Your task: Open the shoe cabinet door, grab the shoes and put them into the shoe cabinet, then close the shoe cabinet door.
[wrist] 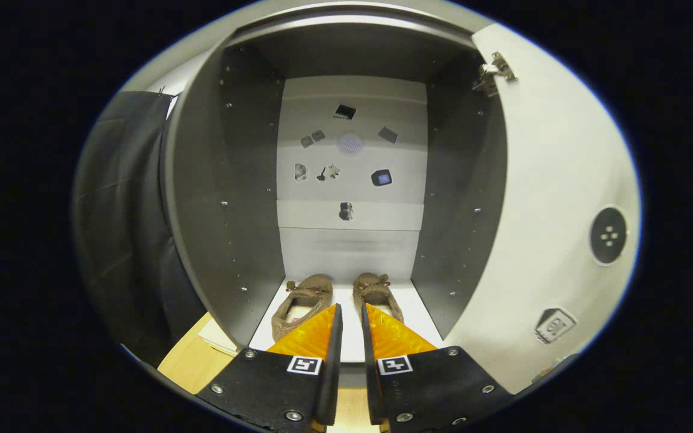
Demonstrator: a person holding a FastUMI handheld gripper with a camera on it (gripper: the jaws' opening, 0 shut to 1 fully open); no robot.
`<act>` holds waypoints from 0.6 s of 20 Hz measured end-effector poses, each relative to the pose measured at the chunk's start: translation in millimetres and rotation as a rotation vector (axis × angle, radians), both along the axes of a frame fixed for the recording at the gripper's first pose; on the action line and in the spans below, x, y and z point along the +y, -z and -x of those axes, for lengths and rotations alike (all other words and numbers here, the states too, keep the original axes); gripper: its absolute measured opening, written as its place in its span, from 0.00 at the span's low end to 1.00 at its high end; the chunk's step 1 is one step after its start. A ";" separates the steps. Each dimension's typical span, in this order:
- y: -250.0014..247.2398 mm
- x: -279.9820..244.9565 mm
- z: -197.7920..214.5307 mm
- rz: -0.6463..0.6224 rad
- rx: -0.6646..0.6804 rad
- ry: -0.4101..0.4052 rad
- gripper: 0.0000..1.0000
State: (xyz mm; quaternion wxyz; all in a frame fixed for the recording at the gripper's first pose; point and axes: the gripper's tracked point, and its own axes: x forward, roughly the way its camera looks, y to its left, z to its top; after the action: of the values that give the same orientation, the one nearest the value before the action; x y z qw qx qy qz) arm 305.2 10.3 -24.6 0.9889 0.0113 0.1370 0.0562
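Open shoe cabinet (226, 180) on a wooden desk (187, 364), black cloth at 9 o'clock.
Its door (551, 198) is swung wide at 3 o'clock. Two brown shoes (302, 300) sit side by side on the cabinet's white floor at 12 o'clock, just past the gripper (351, 314), whose fingers are nearly closed and hold nothing.
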 end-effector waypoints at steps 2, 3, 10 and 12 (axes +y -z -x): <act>-12.3 -3.4 28.0 -0.008 -0.020 0.013 0.20; -15.6 -7.6 41.3 -0.003 -0.026 0.027 0.20; -40.7 -32.4 140.8 0.004 -0.089 0.074 0.22; -41.8 -43.8 164.5 -0.008 -0.099 0.094 0.24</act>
State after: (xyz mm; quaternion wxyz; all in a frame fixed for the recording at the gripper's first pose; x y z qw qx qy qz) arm 140.7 -33.4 17.2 0.9960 0.0188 0.0869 0.0107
